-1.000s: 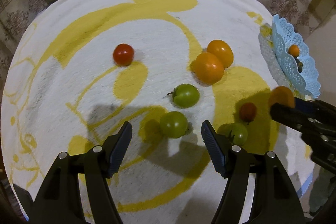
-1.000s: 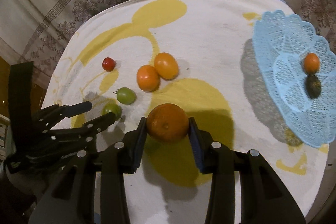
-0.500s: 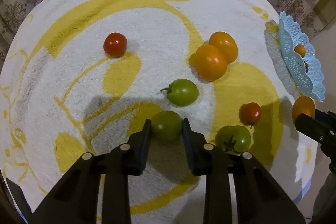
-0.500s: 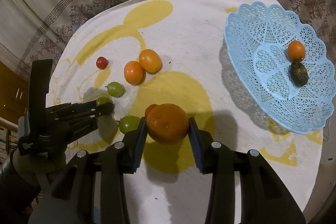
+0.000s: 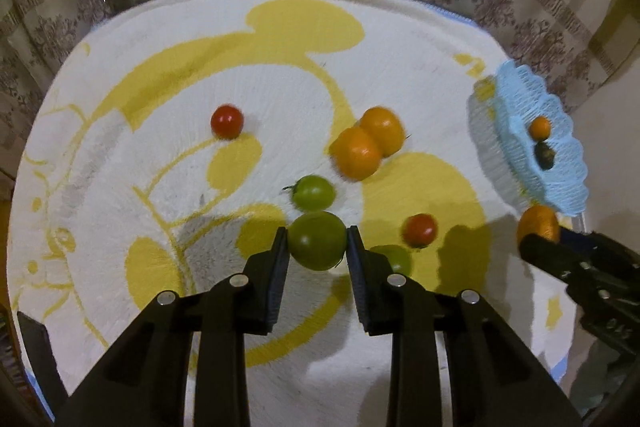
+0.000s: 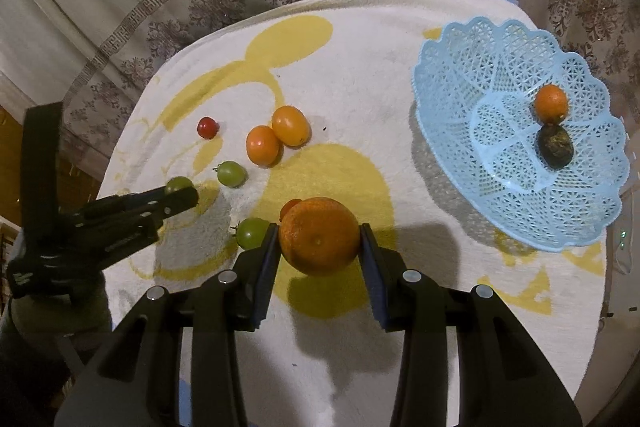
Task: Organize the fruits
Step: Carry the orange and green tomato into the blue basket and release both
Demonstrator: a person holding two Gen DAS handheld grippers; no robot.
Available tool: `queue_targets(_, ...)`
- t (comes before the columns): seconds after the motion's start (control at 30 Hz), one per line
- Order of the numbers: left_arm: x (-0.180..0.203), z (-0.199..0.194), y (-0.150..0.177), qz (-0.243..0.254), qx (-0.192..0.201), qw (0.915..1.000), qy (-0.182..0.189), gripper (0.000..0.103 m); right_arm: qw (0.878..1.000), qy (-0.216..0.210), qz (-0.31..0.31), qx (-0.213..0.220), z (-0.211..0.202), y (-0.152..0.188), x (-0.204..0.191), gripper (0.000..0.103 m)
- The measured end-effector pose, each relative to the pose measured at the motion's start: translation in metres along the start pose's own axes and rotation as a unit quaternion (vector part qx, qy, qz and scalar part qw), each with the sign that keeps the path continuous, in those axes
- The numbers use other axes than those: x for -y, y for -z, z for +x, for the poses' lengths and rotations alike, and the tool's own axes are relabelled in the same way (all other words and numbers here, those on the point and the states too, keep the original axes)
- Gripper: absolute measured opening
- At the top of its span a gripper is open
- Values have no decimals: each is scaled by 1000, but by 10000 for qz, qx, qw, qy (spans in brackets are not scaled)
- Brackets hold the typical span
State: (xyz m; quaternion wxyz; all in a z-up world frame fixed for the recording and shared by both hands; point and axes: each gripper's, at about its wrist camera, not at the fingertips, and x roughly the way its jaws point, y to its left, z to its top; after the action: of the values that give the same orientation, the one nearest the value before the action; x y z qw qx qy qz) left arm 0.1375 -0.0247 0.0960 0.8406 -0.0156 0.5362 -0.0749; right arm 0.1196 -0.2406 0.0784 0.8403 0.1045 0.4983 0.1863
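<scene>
Both claws are clamped: my left gripper (image 5: pixel 317 247) grips a round green tomato (image 5: pixel 317 246) above the towel (image 5: pixel 160 75); my right gripper (image 6: pixel 319 237) pinches an orange (image 6: pixel 319 235), navel toward the camera, short of the blue basket (image 6: pixel 448 99), fingers level.

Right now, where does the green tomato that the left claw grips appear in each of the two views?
Left wrist view: the round green tomato sits low at centre, clamped in the left claw.
Right wrist view: it peeks out at the left, above that claw's tip.
Shared landmark: the light blue lattice plastic basket.
</scene>
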Motion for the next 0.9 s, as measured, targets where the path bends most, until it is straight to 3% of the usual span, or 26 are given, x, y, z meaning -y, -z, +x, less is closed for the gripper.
queue_targets(0.47,81,-43,-17,308,577,9973,331,29,9978,137,309,574,-60,5,47,40)
queue_targets(0.9,157,-37,-30,696,704,9935,564,29,9923,518,735,849,-86,2,118,41)
